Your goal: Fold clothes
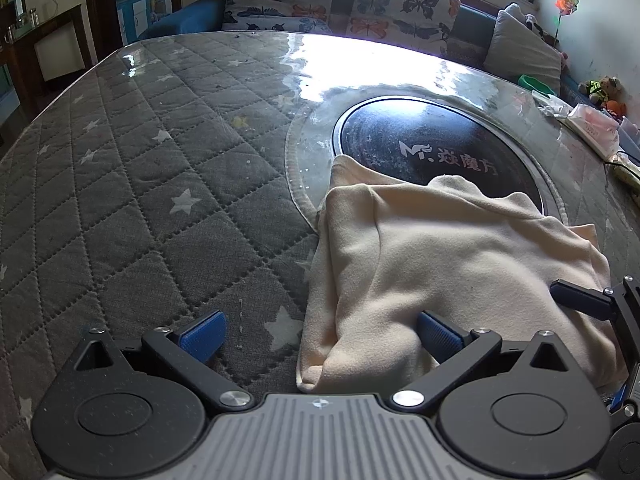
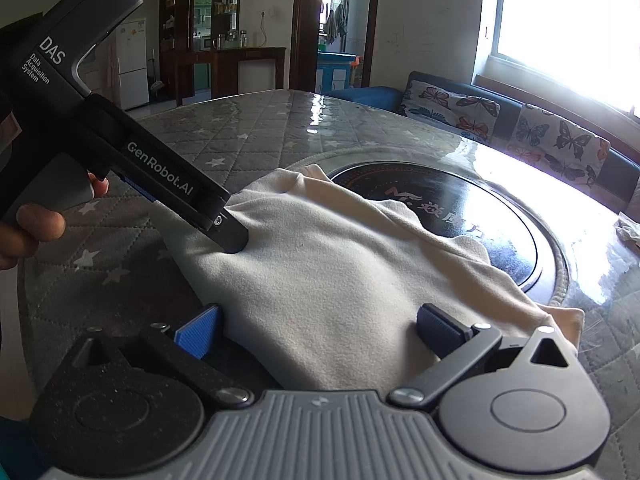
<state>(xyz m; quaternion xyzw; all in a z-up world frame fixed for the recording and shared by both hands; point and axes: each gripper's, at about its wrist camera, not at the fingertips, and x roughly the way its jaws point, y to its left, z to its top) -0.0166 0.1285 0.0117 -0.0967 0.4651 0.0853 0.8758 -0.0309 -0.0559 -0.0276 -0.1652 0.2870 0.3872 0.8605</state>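
Observation:
A cream fleece garment (image 1: 452,248) lies folded in a thick bundle on the quilted grey table cover (image 1: 132,184); it also shows in the right wrist view (image 2: 340,276). My left gripper (image 1: 320,336) is open, its right finger (image 1: 438,334) pressing on the garment's near left part and its left finger over the cover. My right gripper (image 2: 316,332) is open, its jaws wide over the garment's near edge. The left gripper's finger (image 2: 234,238) shows pressing into the cloth in the right wrist view.
A round black hotplate (image 1: 436,148) sits in the table's middle, partly under the garment. A sofa with butterfly cushions (image 1: 344,4) runs behind the table. A tissue pack and small items (image 1: 592,126) lie at the right edge. A cabinet (image 2: 224,64) stands far off.

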